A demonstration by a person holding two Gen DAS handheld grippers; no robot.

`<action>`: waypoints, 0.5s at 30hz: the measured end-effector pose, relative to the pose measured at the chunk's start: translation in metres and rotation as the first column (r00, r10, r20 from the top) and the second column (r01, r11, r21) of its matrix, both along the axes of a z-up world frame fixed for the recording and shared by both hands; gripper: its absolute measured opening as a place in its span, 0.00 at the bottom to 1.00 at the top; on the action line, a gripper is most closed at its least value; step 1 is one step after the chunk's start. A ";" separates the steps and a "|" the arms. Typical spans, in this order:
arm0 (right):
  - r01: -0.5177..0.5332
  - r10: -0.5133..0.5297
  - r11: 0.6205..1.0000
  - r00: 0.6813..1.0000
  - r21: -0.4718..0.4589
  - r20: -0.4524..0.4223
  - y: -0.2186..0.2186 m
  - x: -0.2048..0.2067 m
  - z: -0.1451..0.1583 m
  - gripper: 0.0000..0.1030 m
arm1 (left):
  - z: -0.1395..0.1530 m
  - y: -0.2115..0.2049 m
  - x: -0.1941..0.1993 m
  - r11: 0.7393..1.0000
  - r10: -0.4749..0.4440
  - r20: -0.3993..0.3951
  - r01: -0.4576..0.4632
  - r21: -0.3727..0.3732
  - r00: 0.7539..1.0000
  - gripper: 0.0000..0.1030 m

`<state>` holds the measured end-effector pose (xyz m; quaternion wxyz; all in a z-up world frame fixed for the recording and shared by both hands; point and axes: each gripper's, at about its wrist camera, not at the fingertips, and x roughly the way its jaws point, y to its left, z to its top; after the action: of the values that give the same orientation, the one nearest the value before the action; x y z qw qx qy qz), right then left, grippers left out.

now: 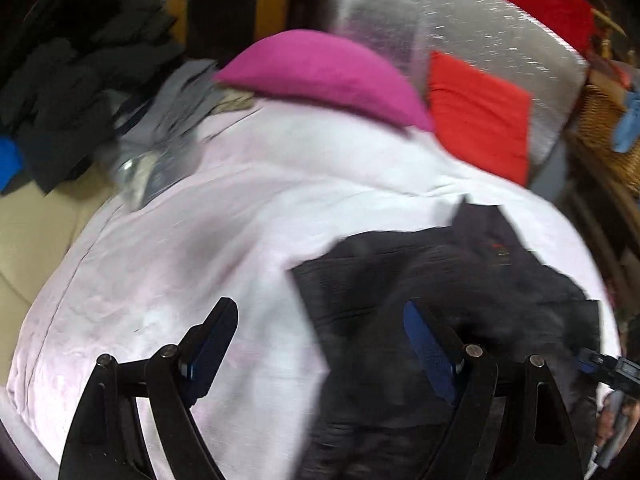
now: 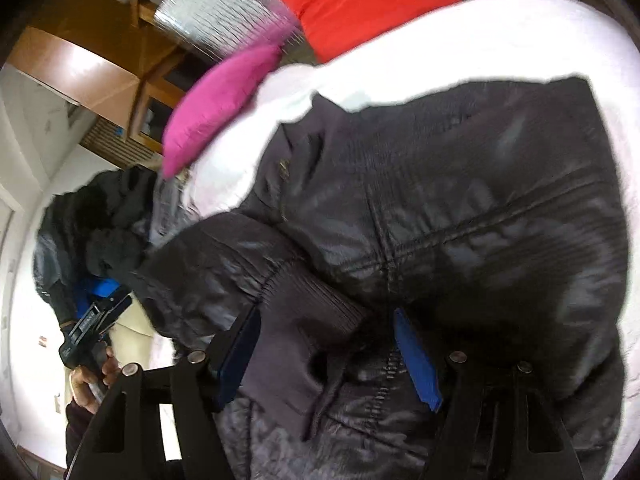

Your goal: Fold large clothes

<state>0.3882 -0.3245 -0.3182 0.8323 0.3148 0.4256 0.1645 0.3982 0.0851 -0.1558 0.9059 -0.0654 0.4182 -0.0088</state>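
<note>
White bedding [image 1: 224,216] across the whole work surface; magenta cushion [image 1: 320,72] at 12 o'clock, red cushion [image 1: 480,116] at 1 o'clock, silver foil panel [image 1: 480,20] behind both. Heap of dark clothes [image 1: 72,92] at 10 o'clock, off the bedding. Black padded jacket [image 2: 460,200] spread on the bedding, at 4 o'clock in the left wrist view, filling the centre of the right wrist view. Left gripper [image 1: 320,340] over the jacket's edge, fingers wide apart, gripping nothing. Right gripper [image 2: 324,344] parted, ribbed cuff [image 2: 316,304] lying between the blue pads; pad contact not discernible. Both views motion-blurred.
</note>
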 end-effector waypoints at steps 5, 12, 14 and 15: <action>-0.079 0.083 0.989 0.996 -0.126 0.025 0.041 0.006 0.005 0.59 | -0.028 0.015 0.007 1.000 0.016 -0.051 -0.016 0.000 0.999 0.83; 0.015 0.039 0.950 0.985 -0.312 0.166 0.057 -0.005 0.030 0.09 | -0.039 0.028 0.011 0.999 0.032 -0.059 -0.032 0.001 0.998 0.83; 0.118 -0.046 0.949 0.970 -0.292 0.240 0.035 -0.013 0.049 0.09 | -0.039 0.028 0.012 1.000 0.029 -0.053 -0.029 0.010 0.998 0.83; 0.166 -0.090 0.946 0.960 -0.279 0.266 0.023 -0.017 0.056 0.09 | -0.039 0.028 0.012 1.000 0.026 -0.049 -0.025 0.010 0.998 0.83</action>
<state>0.3712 -0.3018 -0.2621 0.9262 0.1893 0.3157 0.0817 0.4099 0.1128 -0.1950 0.8958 -0.0665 0.4394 0.0065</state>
